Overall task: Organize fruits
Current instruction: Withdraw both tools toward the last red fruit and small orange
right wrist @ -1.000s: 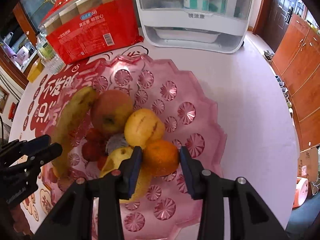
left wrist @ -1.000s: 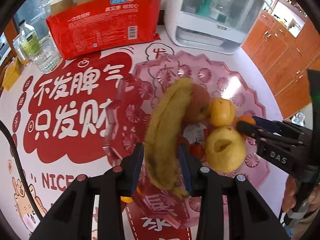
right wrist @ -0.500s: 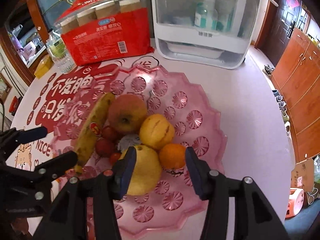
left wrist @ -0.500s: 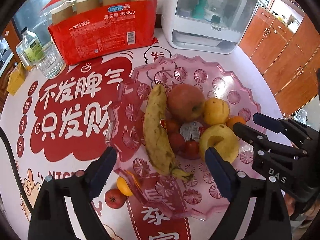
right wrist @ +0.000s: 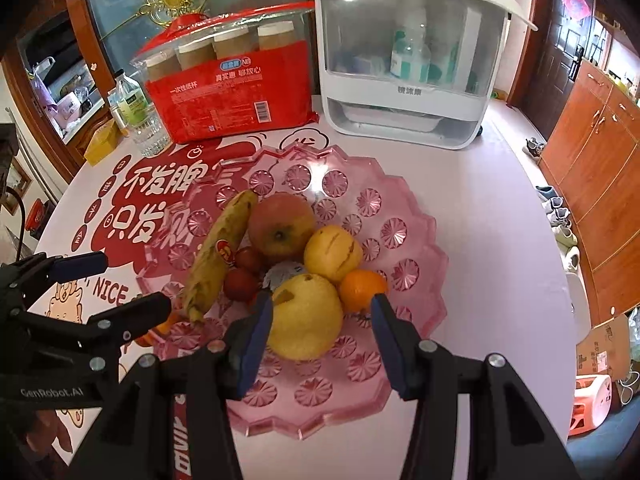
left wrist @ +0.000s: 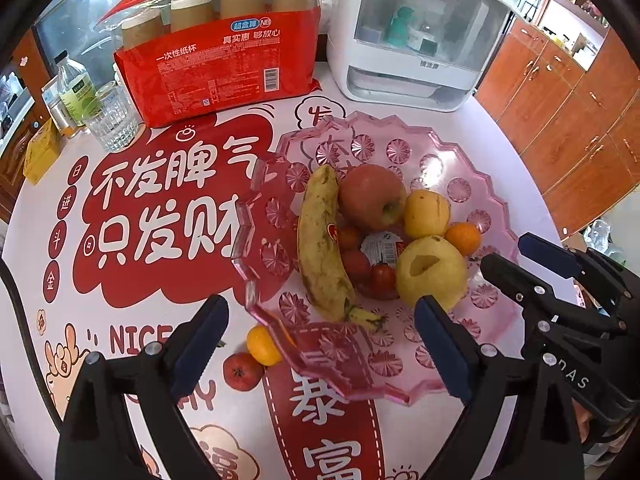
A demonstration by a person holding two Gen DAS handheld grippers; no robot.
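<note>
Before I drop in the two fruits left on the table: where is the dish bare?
The dish is bare along its far side toward the white appliance and on the right past the orange. The near rim is free too. The middle, from banana to pear, is crowded.

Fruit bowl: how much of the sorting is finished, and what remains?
Done: banana, apple, pear and orange lie in the pink bowl. In hand: nothing; the left gripper is opening, the right gripper open. Left: a small orange and red fruit outside the bowl.
</note>
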